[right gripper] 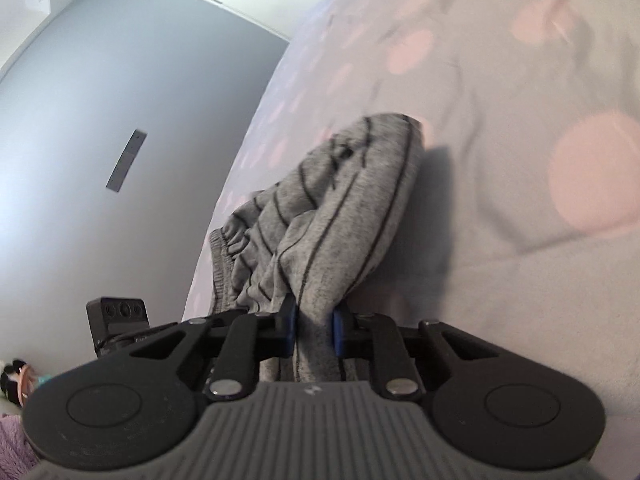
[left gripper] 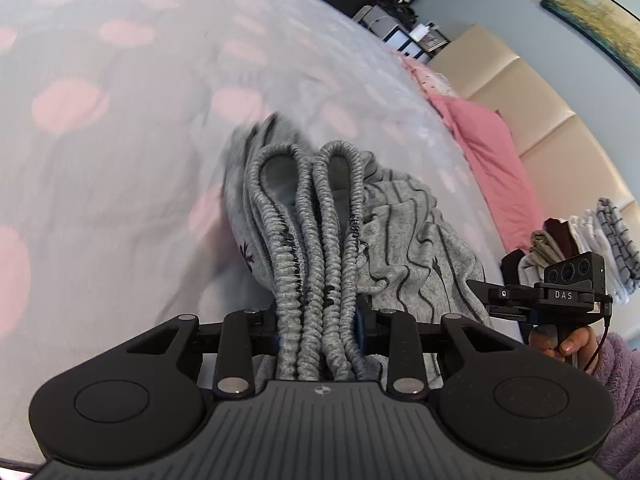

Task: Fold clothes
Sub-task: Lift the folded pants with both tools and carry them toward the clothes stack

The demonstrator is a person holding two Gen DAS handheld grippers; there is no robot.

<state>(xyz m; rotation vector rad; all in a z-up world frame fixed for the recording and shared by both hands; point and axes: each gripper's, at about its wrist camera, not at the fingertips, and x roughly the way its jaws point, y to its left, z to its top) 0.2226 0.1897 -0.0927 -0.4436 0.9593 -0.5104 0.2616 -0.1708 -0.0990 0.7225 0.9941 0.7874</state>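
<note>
The left gripper (left gripper: 318, 320) is clenched on a pair of grey pants (left gripper: 384, 216), its blue-padded fingers pinching several layers of the gathered, ribbed elastic waistband (left gripper: 304, 216). The waistband is doubled over into two narrow loops that stand up ahead of the fingers, with small dark markings along the ribbing. The rest of the garment is soft heathered grey knit crossed by thin dark stripes; it bunches in loose folds to the right of the waistband and hangs down over the bed (left gripper: 120, 160), whose pale cover carries large pink dots.

The right gripper (right gripper: 314, 326) is likewise closed on the same pants (right gripper: 340, 208), gripping a twisted bunch of the striped fabric between its blue pads. From there the cloth billows out into a rounded hump that lies against the bed (right gripper: 520, 240) and casts a shadow to its right, while a stretch of the puckered waistband (right gripper: 222, 248) shows at the left edge.

In the left wrist view a pink pillow (left gripper: 488, 152) lies near the headboard, and a stack of folded clothes (left gripper: 580, 240) sits beyond the other gripper.
</note>
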